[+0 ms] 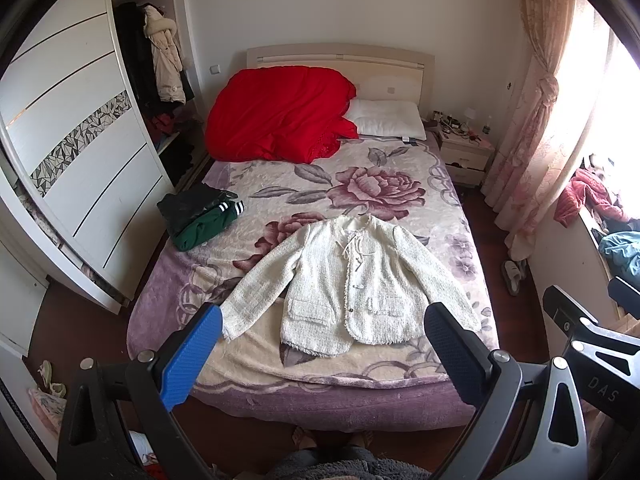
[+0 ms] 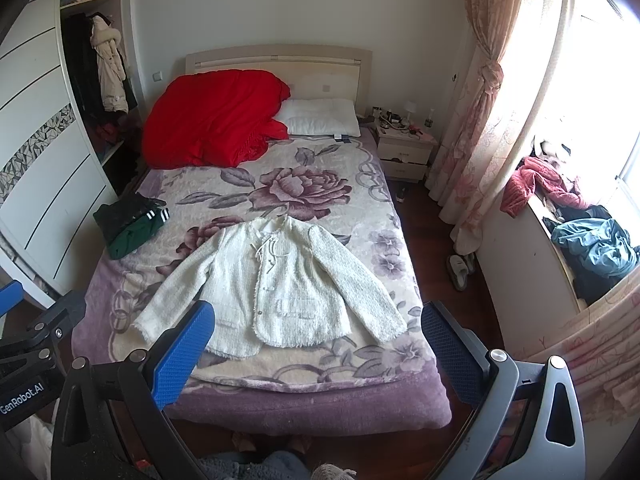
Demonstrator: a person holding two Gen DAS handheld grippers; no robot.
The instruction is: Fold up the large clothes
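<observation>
A white fuzzy jacket (image 1: 352, 280) (image 2: 276, 284) lies flat and face up on the floral bedspread (image 1: 360, 184) (image 2: 304, 184), sleeves spread out to both sides, hem toward me. My left gripper (image 1: 324, 336) hovers open above the foot of the bed, with nothing between its blue-padded fingers (image 1: 192, 356). My right gripper (image 2: 320, 336) is held open the same way, well short of the jacket. Part of the right gripper (image 1: 588, 328) shows at the right edge of the left wrist view.
Folded green and dark clothes (image 1: 204, 216) (image 2: 128, 220) sit at the bed's left edge. A red quilt (image 1: 276, 112) and white pillow (image 1: 388, 120) lie by the headboard. A wardrobe (image 1: 72, 152) stands left, a nightstand (image 2: 404, 152) and curtained window ledge with clothes (image 2: 592, 248) right.
</observation>
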